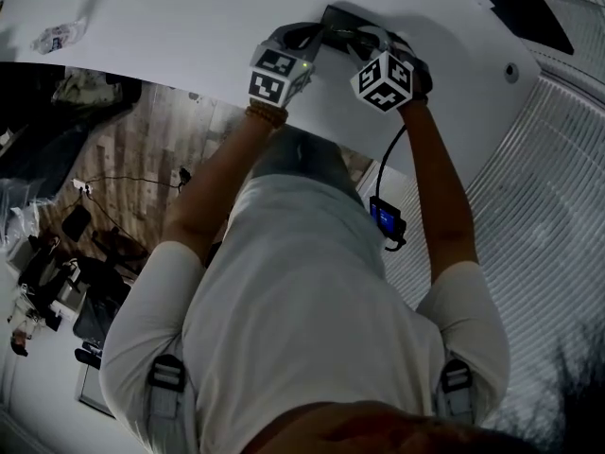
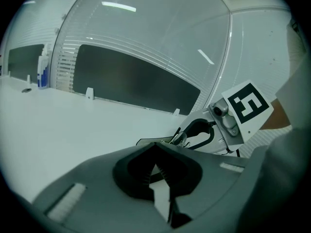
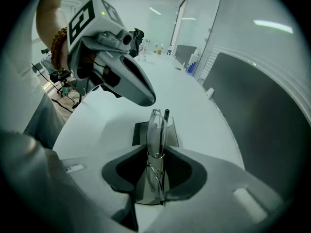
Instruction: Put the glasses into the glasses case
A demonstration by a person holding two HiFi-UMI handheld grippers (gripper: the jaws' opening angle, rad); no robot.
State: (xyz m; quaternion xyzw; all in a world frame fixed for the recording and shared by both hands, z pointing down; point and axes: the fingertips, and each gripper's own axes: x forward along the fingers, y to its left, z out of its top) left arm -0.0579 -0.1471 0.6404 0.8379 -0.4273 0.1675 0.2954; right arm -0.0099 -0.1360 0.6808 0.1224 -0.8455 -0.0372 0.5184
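A dark glasses case (image 1: 342, 19) lies open on the white table (image 1: 189, 26), with both grippers over it. My right gripper (image 3: 156, 174) is shut on thin metal-framed glasses (image 3: 156, 135), folded and standing on edge between the pads, just above the case (image 3: 141, 132). My left gripper (image 2: 156, 171) hangs at the case's left end, its jaws a little apart with only table showing in the gap. In the left gripper view the case (image 2: 148, 141) lies just beyond the jaws, with the glasses (image 2: 181, 139) in the right gripper (image 2: 187, 135). The left gripper (image 3: 142, 97) floats above the table.
A crumpled wrapper (image 1: 59, 34) lies far left on the table. A round hole (image 1: 511, 71) sits near the table's right side. Bottles (image 3: 158, 48) stand at the far end, and one bottle (image 2: 43, 72) stands by a dark wall panel (image 2: 136, 81). The table's near edge runs under my forearms.
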